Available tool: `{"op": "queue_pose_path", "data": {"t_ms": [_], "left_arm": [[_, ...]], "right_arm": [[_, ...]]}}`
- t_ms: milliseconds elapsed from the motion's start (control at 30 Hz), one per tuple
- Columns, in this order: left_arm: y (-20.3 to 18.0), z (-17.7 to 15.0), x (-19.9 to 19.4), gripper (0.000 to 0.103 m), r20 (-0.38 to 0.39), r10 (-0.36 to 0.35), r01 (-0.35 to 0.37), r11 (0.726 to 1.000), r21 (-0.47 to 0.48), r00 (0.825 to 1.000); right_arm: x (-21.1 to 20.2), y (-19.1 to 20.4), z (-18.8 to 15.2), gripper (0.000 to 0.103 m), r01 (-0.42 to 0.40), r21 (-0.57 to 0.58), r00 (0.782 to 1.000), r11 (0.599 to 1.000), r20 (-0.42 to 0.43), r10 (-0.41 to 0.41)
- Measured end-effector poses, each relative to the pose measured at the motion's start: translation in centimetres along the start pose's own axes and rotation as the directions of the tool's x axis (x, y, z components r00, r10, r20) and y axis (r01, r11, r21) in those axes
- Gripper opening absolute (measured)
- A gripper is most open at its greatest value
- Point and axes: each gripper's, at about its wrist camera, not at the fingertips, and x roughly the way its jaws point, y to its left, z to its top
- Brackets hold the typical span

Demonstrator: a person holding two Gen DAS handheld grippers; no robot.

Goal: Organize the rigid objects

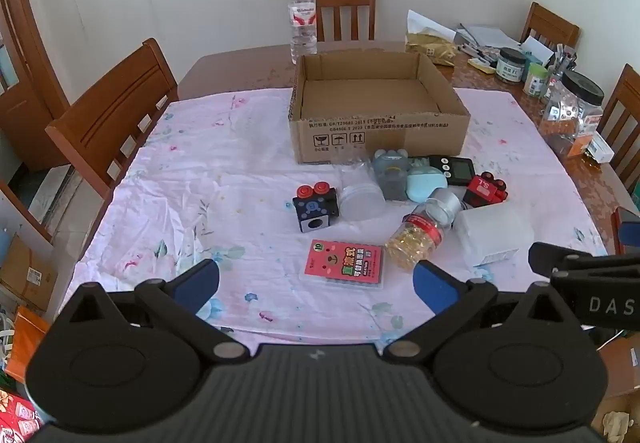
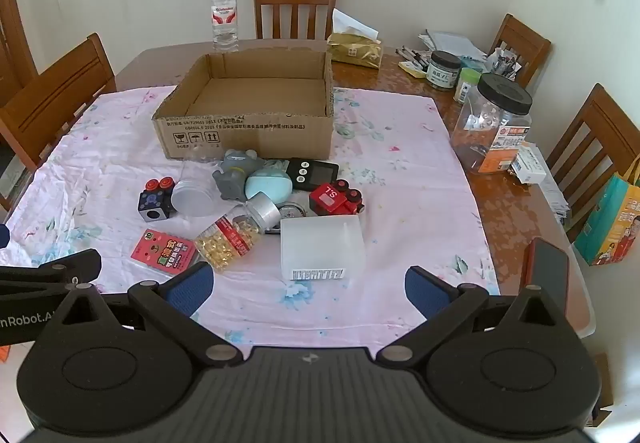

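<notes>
The tabletop (image 2: 400,179) has a pink cloth (image 1: 200,171), toys and a box (image 2: 248,131). Both claws, left (image 1: 316,285) and right (image 2: 310,287), are wide open, holding nothing.

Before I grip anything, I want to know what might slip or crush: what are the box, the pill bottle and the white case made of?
Box: corrugated cardboard, matte brown; rough torn edges, printed marks.
Pill bottle: clear, glossy, likely plastic; yellow capsules show through; silver cap, metal or plastic unclear.
White case: frosted translucent, probably plastic; smooth, barcode sticker on its side.
</notes>
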Motion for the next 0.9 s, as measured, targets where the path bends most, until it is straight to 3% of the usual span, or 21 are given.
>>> {"op": "queue_pose_path", "data": {"t_ms": [900], "left_arm": [[0.17,0.16,-0.38,0.102,0.007,0.000,0.000,1.000,-0.019,1.000]], "right_arm": [[-0.14,-0.08,0.17,0.103,-0.014,-0.006,1.000,1.000,0.009,0.014]]}}
